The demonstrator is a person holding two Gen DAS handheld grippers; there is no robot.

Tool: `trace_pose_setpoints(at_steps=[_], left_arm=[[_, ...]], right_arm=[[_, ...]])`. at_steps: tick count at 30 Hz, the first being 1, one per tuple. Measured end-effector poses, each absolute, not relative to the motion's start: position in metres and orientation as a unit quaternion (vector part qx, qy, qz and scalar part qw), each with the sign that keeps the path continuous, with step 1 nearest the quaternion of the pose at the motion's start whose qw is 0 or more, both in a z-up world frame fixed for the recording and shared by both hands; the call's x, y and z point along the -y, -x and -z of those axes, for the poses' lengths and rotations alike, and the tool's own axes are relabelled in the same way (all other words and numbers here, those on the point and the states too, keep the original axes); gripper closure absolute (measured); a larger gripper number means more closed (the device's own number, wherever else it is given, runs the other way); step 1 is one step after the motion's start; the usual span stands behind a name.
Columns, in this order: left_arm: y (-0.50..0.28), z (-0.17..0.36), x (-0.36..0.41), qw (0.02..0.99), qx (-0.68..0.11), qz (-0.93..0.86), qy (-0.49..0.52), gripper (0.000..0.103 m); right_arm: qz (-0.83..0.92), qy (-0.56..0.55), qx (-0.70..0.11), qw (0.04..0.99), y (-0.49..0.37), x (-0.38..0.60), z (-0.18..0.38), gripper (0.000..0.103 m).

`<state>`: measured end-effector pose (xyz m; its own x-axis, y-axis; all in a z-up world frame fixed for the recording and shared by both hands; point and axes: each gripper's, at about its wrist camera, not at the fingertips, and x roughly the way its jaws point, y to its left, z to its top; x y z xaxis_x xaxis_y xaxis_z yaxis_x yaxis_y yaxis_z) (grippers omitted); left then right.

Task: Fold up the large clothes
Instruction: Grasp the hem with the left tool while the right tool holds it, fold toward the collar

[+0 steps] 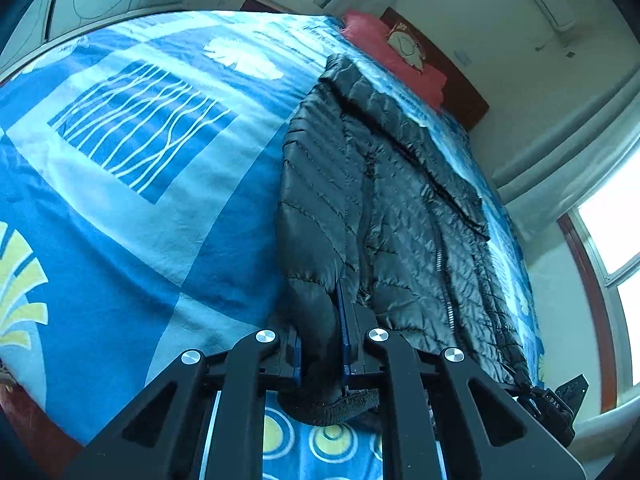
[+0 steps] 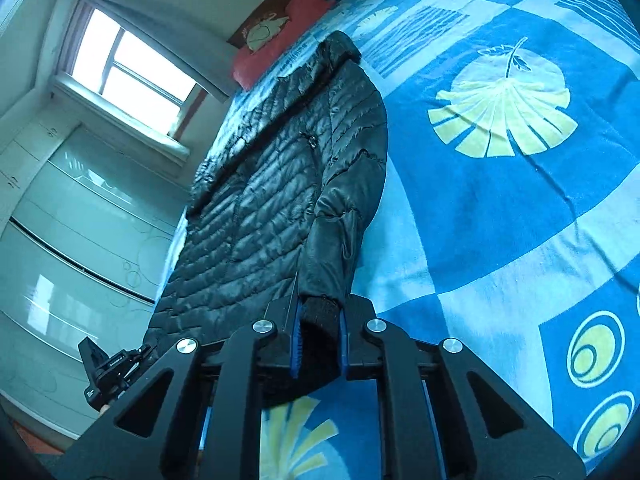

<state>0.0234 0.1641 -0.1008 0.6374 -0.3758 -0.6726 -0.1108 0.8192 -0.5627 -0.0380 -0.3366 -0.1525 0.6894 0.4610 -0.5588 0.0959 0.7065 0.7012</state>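
Observation:
A black quilted puffer jacket (image 1: 400,200) lies lengthwise on the bed, collar toward the headboard. In the left wrist view my left gripper (image 1: 320,344) is shut on the end of one sleeve (image 1: 312,240), and the knit cuff (image 1: 332,408) hangs below the blue pads. My right gripper (image 1: 560,400) shows at the jacket's far hem corner. In the right wrist view the jacket (image 2: 260,200) fills the middle. There my right gripper (image 2: 318,340) is shut on the other sleeve's dark knit cuff (image 2: 320,320), and the left gripper (image 2: 108,368) peeks in at the lower left.
The bed carries a blue patterned sheet (image 1: 140,200) with wide flat room beside the jacket (image 2: 500,220). A red pillow (image 1: 392,56) lies by the dark headboard. A window (image 2: 132,64) and glossy wardrobe doors (image 2: 80,240) stand along one side of the bed.

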Motion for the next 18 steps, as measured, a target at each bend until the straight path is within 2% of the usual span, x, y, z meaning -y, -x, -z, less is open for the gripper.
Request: trace_pose_setpoints(at_steps=[9,18], left_arm=[[0.011,0.051,-0.165,0.863,-0.397,0.119,0.289,0.091],[0.074,0.033,-0.179,0.863,-0.380,0.132,0.305,0.091]], right_arm=[[-0.140,-0.400,-0.345,0.837,0.089,0.338,0.113,0.091],[-0.158,-0.423,-0.304,0.839,0.164,0.343,0.088,0.092]])
